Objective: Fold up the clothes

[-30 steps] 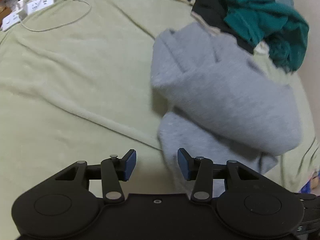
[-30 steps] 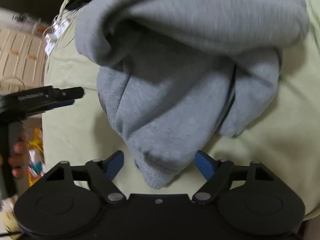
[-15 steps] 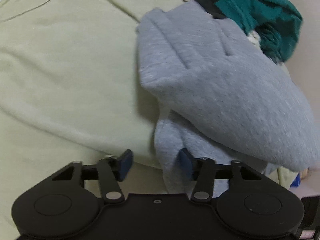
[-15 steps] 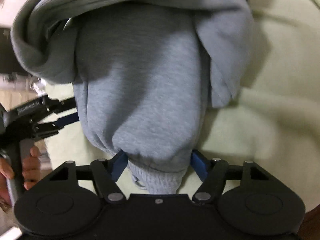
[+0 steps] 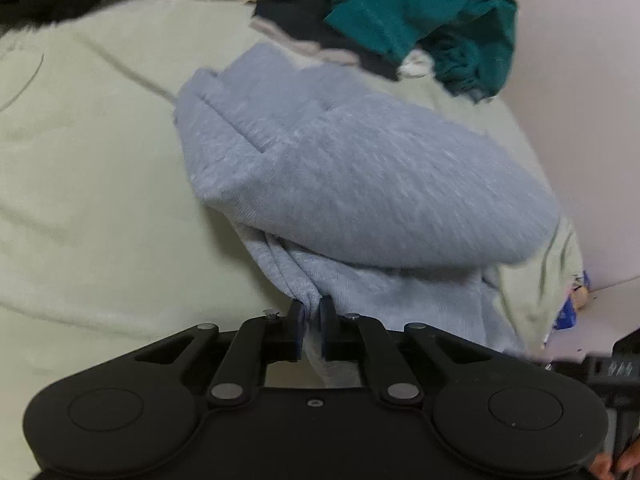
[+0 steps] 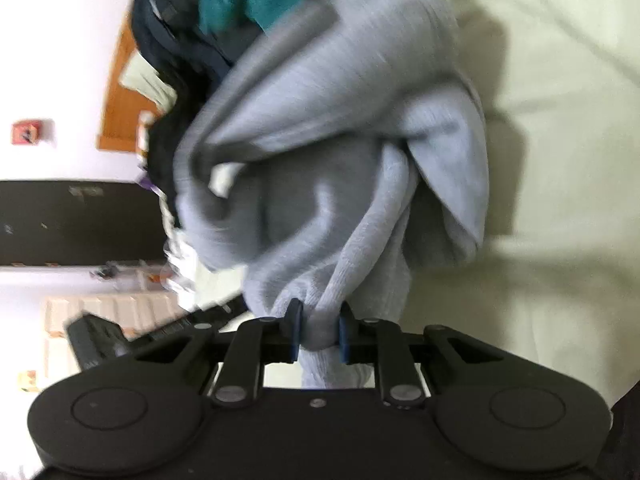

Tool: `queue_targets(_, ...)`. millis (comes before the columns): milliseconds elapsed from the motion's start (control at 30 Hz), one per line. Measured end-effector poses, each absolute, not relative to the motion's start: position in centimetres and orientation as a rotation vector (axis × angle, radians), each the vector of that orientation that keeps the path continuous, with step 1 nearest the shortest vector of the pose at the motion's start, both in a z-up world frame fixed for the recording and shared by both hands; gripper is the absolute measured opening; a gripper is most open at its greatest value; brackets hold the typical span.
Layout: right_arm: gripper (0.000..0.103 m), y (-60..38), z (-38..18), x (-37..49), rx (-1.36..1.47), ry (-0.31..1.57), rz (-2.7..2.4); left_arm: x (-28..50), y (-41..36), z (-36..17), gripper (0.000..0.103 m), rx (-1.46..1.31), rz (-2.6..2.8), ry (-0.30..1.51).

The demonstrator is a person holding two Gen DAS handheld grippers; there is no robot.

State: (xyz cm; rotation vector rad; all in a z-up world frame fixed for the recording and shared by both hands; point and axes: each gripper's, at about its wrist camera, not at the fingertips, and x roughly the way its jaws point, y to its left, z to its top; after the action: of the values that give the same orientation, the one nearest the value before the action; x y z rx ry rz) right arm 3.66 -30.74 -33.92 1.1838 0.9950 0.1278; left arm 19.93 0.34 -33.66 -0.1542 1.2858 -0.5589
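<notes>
My left gripper [image 5: 311, 312] is clamped on the grey sweatshirt [image 5: 360, 184]; my right gripper [image 6: 319, 330] is closing on a thick bunch. It lies on the bed [image 5: 100, 160], spreading toward one o'clock. Uneven pinches could slip when lifted.

Our left gripper [image 5: 311, 312] pinches a thin fold of the soft grey knit sweatshirt [image 5: 360, 184] — it lies bunched on the pale green fleece blanket [image 5: 88, 168]. Beyond it sits a crumpled teal garment [image 5: 424, 16] among dark clothes [image 5: 296, 0].
</notes>
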Motion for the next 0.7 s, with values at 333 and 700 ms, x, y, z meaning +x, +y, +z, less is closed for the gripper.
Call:
queue_targets(333,0.015,-41.5,-28.2,8.4,1.117,0.878,0.13,21.0,-5.2,-27.7,0.005,-0.345,-0.589,1.188)
queue_targets(700,0.015,-48.0,-29.7,18.0,1.083,0.928,0.14,26.9,-11.4,-26.6,0.005,-0.43,-0.499,1.082)
